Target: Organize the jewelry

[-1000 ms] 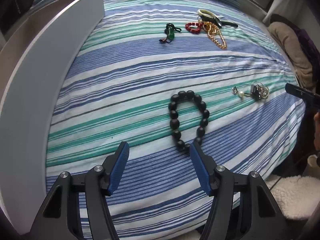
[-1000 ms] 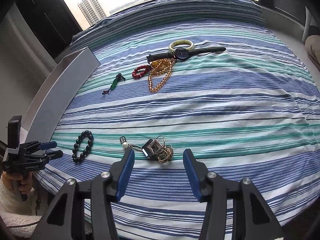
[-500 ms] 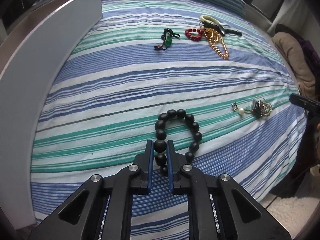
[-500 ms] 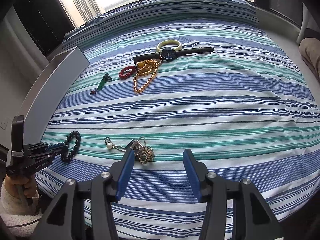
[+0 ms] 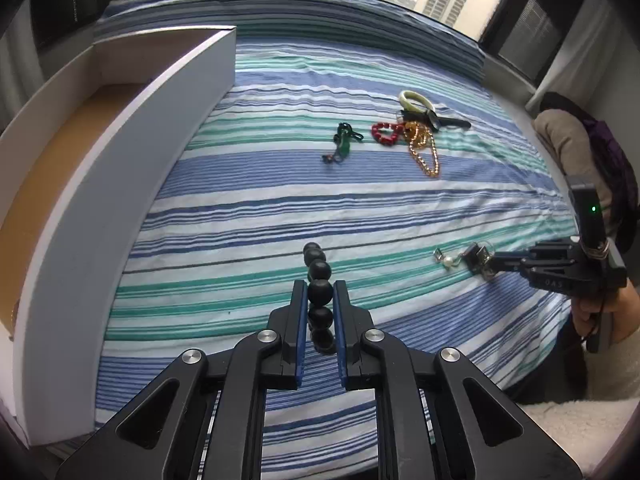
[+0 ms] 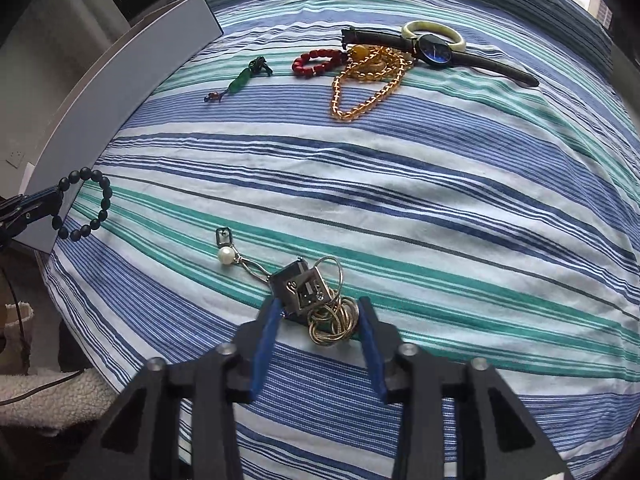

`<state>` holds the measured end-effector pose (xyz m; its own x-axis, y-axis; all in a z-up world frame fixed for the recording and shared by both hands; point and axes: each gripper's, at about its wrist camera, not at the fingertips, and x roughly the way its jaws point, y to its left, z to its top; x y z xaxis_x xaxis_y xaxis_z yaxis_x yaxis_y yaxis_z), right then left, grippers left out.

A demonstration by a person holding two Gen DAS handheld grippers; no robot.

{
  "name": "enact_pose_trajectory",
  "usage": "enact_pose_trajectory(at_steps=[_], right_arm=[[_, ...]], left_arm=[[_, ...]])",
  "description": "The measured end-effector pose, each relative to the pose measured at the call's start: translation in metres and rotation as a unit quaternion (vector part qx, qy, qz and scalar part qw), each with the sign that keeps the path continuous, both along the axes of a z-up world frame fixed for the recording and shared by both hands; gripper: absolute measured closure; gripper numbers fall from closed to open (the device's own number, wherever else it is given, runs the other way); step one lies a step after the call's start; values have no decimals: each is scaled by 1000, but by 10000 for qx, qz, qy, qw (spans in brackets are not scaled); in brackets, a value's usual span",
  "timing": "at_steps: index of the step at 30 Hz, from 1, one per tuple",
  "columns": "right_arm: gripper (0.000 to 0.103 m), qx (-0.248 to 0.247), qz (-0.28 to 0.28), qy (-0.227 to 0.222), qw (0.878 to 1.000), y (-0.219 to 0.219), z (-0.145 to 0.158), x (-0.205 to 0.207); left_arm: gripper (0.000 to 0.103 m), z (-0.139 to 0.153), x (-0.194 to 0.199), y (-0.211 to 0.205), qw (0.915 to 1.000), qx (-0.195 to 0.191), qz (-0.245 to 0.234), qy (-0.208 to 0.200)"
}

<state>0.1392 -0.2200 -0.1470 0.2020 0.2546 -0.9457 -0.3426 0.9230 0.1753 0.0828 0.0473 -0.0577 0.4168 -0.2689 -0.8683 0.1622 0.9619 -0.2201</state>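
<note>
My left gripper [image 5: 319,292] is shut on the black bead bracelet [image 5: 319,280] and holds it lifted above the striped bed; the bracelet also shows hanging from it in the right wrist view [image 6: 90,204]. My right gripper [image 6: 316,314] is open, its jaws on either side of a tangle of metal rings and square pendants [image 6: 316,300] with a pearl clip [image 6: 226,256] lying on the bed. From the left wrist view the right gripper [image 5: 494,260] sits at that tangle [image 5: 478,258].
An open white box [image 5: 132,152] with a brown floor stands at the left. Farther back lie a green charm [image 6: 244,76], a red bead bracelet [image 6: 316,64], a gold chain [image 6: 368,80], a watch [image 6: 434,50] and a pale bangle [image 6: 432,30].
My left gripper closed on the black bracelet and lifted it off the bed. My right gripper moved forward until its jaws flank the ring tangle.
</note>
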Motion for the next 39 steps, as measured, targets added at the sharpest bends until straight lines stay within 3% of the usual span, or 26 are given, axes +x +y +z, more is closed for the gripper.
enact_pose_trajectory(at_steps=[1,5,10,16,21,24,26,29,31,32,33,36,39], right_arm=[[96,-25,36,12,10000,1,2,-2],[95,222,52,-130,9997,6,29,-7],[95,715,330,-697,9944,39,96,0],[97,1330,1128,-1556,9723,134,182,24],[100,1797,1784,-1792,9506,241,214,48],[101,1855,2062,-1707,9455,306,213,59],[101,1813,2078,-1731,9455,337,210,65],[99,1706,2004,-1508,9529,349,200,74],[84,1412,2007,-1401,9592,341,186,70],[68,1210,2037,-1367,9619,336,176,65],[62,1020,2094,-1322,9635,330,163,59],[61,436,2297,-958,9676,323,107,48],[61,298,2247,-536,9725,328,46,50]], left_arm=[[93,3,0,2,10000,-76,26,-6],[93,25,-3,16,9994,-236,143,-187],[93,72,-4,58,9970,-348,486,-491],[93,125,2,144,9878,228,1311,-814],[93,118,26,211,9757,692,1964,-685],[93,95,39,243,9682,842,2301,-501],[93,79,41,259,9660,742,2450,-364],[93,71,34,269,9657,615,2499,-357],[93,71,28,271,9661,612,2475,-414],[93,72,24,272,9667,594,2452,-440],[93,74,22,272,9673,582,2422,-472],[93,77,19,270,9687,546,2360,-549],[93,76,18,270,9700,423,2333,-533]])
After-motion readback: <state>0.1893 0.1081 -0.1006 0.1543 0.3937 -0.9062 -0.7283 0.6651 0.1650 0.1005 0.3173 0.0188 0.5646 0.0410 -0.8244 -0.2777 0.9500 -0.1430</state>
